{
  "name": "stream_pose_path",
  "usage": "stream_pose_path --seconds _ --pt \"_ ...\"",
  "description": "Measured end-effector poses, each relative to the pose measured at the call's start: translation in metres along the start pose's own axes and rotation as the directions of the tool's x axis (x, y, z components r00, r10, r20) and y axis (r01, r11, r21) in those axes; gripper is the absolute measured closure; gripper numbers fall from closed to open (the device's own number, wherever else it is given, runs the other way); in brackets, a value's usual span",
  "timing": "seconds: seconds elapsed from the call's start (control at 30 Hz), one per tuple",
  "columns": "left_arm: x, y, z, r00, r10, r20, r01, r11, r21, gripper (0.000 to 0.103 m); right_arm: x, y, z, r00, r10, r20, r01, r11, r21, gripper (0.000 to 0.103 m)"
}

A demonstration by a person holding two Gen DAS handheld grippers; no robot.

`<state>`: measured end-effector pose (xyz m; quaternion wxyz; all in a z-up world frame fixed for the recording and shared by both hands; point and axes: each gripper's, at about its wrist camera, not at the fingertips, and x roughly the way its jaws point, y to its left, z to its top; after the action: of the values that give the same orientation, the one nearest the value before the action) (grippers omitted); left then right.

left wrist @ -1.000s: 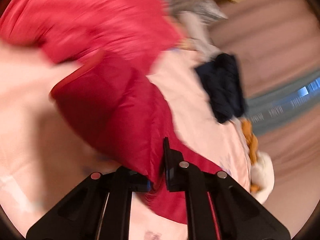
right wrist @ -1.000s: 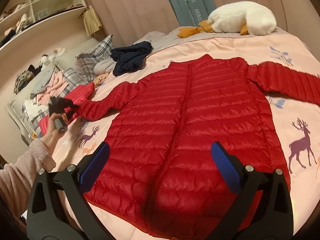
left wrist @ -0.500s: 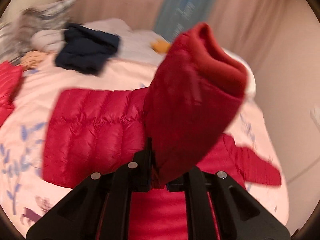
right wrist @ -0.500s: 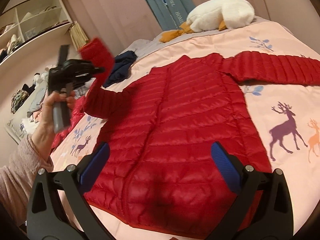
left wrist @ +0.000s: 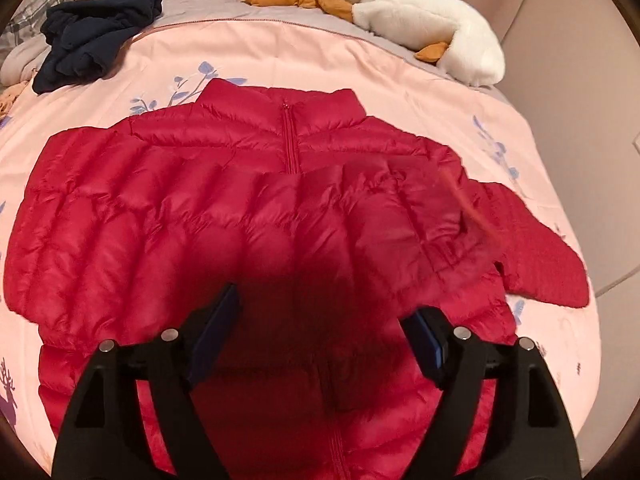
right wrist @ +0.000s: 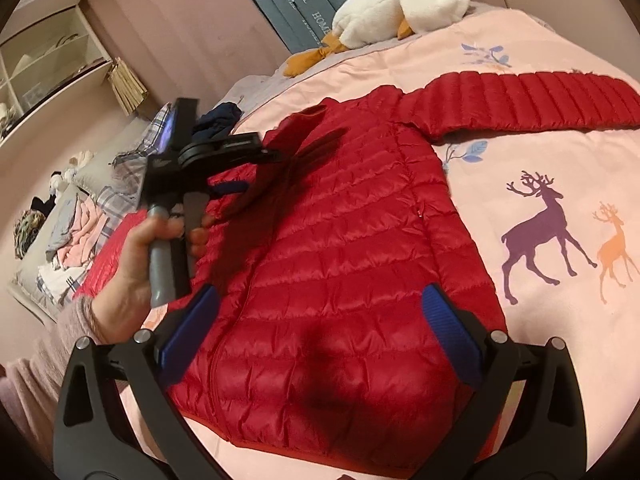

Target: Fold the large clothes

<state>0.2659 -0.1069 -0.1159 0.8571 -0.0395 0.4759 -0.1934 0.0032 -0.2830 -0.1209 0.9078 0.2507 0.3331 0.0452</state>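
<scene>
Right now the left tool (left wrist: 320, 328) is hovering over the chest of the red down jacket (left wrist: 280, 220) with its two fingers spread wide and gripping nothing. The jacket is lying front up on the pink bed cover (left wrist: 400, 64), zipped, its collar pointing toward the head of the bed. One sleeve (left wrist: 360, 204) is lying folded across the chest, its cuff reaching toward the opposite shoulder; the cuff end looks blurred in the left wrist view. The other sleeve (right wrist: 528, 100) is stretching straight out to the side on the cover, beside a printed purple deer (right wrist: 544, 224).

The right tool (right wrist: 320, 332) is hanging above the jacket's lower hem, its blue-padded fingers (right wrist: 188, 332) also standing wide apart and touching nothing. In the right wrist view the person's left hand (right wrist: 132, 264) is gripping the grey handle of the left tool, holding it over the upper part of the jacket.

A white plush goose (left wrist: 432, 28) with orange feet is resting at the head of the bed. A crumpled dark navy garment (left wrist: 92, 36) is lying near the far corner, well apart from the jacket. Plaid pillows and a heap of mixed clothes (right wrist: 68, 232) are sitting along the bed's far side.
</scene>
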Motion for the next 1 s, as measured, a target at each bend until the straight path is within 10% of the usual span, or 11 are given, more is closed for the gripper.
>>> stream_pose_path --seconds 0.33,0.63,0.9,1.0 --pt "-0.094 0.113 -0.038 0.960 -0.214 0.179 0.252 0.940 -0.232 0.014 0.050 -0.003 0.060 0.991 0.124 -0.059 -0.118 0.988 0.096 0.002" --pt "-0.091 0.214 -0.063 0.890 -0.367 0.271 0.455 0.749 -0.481 0.015 0.126 -0.013 0.120 0.994 0.052 -0.096 -0.031 0.977 0.210 0.002" --pt "-0.036 0.207 -0.042 0.842 -0.455 0.290 0.537 0.651 -0.537 0.015 0.184 -0.023 0.148 0.996 0.022 -0.085 0.005 0.952 0.306 0.026" --pt "-0.020 0.205 -0.031 0.851 -0.429 0.304 0.523 0.636 -0.567 0.015 0.203 -0.019 0.152 0.993 -0.015 -0.116 0.047 0.959 0.278 0.046"
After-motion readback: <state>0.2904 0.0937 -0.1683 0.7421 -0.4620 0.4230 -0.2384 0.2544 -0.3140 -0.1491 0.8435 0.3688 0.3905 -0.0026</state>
